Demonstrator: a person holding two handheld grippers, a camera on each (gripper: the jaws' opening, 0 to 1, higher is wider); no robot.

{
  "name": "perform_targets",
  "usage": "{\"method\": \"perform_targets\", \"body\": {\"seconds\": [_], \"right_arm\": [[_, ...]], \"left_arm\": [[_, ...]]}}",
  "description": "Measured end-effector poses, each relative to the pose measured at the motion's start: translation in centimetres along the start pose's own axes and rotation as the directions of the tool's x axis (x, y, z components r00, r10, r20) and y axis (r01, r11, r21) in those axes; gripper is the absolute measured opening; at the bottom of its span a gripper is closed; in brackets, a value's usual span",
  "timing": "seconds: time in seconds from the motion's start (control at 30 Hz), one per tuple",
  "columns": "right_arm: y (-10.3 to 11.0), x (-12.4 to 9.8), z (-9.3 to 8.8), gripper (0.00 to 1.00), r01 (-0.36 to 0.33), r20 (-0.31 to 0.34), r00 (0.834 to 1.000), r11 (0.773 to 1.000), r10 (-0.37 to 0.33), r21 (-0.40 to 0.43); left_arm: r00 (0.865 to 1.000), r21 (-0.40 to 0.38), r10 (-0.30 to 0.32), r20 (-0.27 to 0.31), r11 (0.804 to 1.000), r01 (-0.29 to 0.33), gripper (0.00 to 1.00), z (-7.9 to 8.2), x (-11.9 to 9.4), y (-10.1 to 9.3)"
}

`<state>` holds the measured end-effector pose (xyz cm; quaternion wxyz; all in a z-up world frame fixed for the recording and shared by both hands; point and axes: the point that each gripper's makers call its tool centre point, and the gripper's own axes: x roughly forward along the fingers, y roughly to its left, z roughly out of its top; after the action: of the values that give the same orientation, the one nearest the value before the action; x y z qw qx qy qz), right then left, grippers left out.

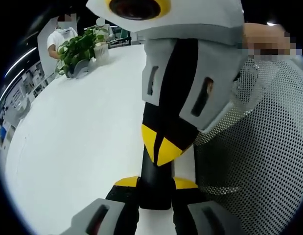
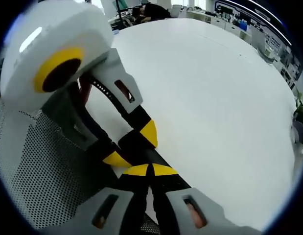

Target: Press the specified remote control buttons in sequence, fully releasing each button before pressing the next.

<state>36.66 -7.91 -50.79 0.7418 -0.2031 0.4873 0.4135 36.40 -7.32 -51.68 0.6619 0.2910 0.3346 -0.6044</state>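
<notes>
- White table (image 1: 82,142): lies beneath the remote control and runs far beyond it on every side but one.
- Perforated mesh chair back (image 1: 259,142): stands just beside the remote, at the table edge.
- Left gripper (image 1: 155,187): its jaws stand apart on either flank of the remote and appear to clamp its narrow sides.
- Right gripper (image 2: 150,170): jaws closed tip to tip with nothing between them. The joined yellow tips bear down on, or just above, the remote's upper face; contact cannot be confirmed.
- Remote control (image 1: 153,171): a slim black bar held just above the table between the left jaws. Its buttons are hidden.
- Handling, as judged: light, rigid plastic with smooth sides, so it may slip or pivot under a press. Hold it across the long edges near mid-length, clear of the keys, and press straight down.
- Potted plant (image 1: 80,51): well apart from the remote, at the table's far edge.
</notes>
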Motion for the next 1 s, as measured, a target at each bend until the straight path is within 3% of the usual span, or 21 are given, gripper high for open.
{"method": "perform_targets", "body": {"seconds": [0.33, 0.47, 0.83, 1.0], "right_arm": [[-0.11, 0.04, -0.11, 0.00, -0.010, 0.021, 1.000, 0.998, 0.009, 0.056], [0.05, 0.09, -0.03, 0.00, -0.003, 0.015, 1.000, 0.999, 0.002, 0.039], [-0.13, 0.04, 0.02, 0.00, -0.012, 0.005, 1.000, 0.990, 0.012, 0.141], [-0.04, 0.02, -0.03, 0.00, -0.009, -0.001, 1.000, 0.992, 0.009, 0.127]], "left_arm": [[1.000, 0.001, 0.001, -0.004, 1.000, -0.001, 0.24, 0.02, -0.02, -0.07], [1.000, 0.005, 0.002, -0.010, 1.000, -0.002, 0.24, -0.03, 0.01, -0.08], [1.000, 0.000, 0.003, -0.003, 1.000, -0.003, 0.24, -0.05, -0.05, -0.10], [1.000, -0.001, 0.002, -0.004, 1.000, -0.002, 0.24, -0.04, -0.10, -0.11]]}}
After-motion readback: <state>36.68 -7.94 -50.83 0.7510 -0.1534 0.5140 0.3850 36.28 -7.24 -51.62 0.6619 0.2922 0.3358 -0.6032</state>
